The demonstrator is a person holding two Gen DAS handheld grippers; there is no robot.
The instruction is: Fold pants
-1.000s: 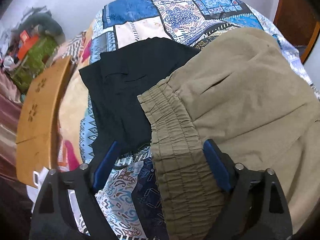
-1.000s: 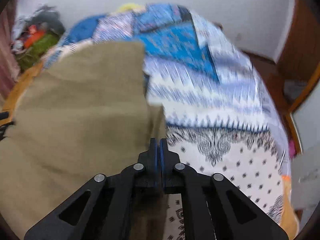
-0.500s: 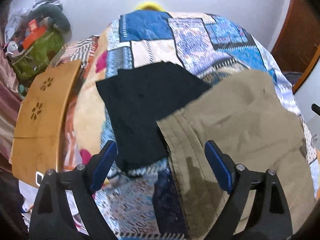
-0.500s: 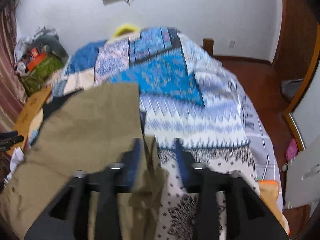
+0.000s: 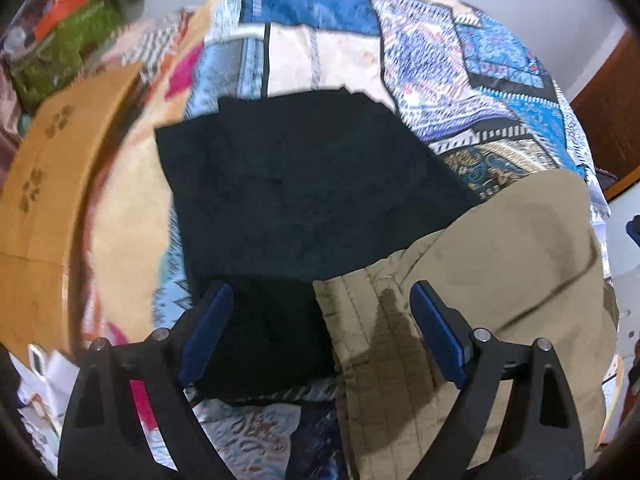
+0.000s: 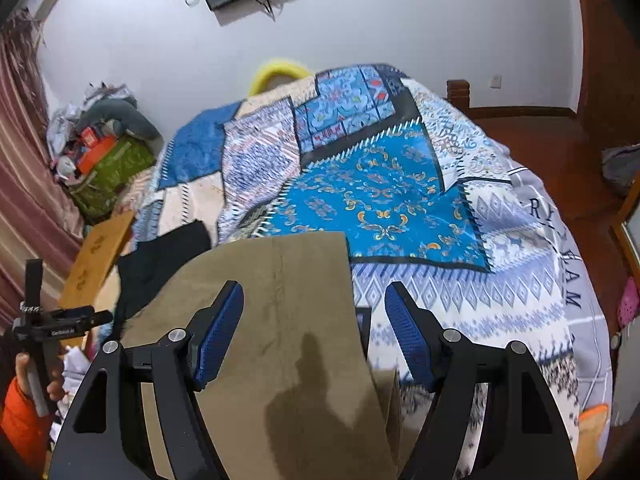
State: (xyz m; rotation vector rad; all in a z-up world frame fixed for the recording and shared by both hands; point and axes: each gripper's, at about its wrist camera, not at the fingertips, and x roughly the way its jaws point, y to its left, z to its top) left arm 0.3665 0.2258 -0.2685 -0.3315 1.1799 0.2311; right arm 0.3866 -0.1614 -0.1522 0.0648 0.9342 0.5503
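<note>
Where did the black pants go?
In the left wrist view, the black pants lie flat on the patchwork bedspread, left of the khaki pants that overlap their edge.

My left wrist camera rides behind left gripper, looks forward and down, close over bed; khaki pants fill lower right, black garment centre; my right wrist camera sits behind right gripper, higher, facing wall; both views share khaki pants, black garment, patterned bed, wooden board at left.
</note>
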